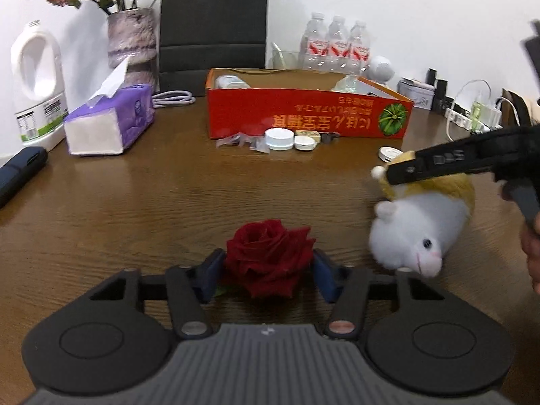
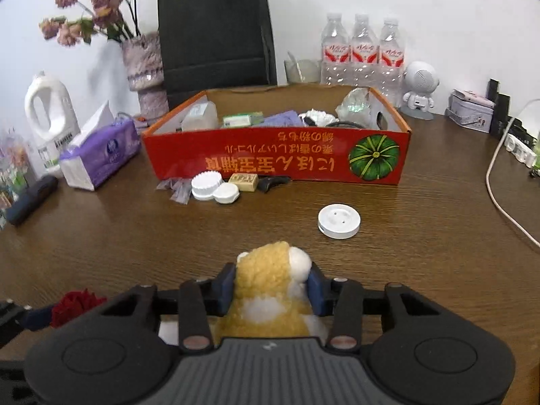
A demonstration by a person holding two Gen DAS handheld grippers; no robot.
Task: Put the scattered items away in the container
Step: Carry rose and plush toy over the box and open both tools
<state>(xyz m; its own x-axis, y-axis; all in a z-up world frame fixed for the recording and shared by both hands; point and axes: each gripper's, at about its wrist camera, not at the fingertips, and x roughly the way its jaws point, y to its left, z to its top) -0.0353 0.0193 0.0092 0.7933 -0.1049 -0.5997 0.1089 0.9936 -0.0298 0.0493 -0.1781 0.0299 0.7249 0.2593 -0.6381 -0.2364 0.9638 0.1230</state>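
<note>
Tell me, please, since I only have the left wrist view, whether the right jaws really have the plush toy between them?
Observer: Yes. In the right wrist view the plush toy sits between the jaws of the right gripper, with both blue pads against its fur.
Operator: Thank you. What lies inside the red box? Its front wall hides most of it from me.
Observer: Seen from higher up, it holds a green-and-white packet, a purple cloth and something white and crumpled.
</note>
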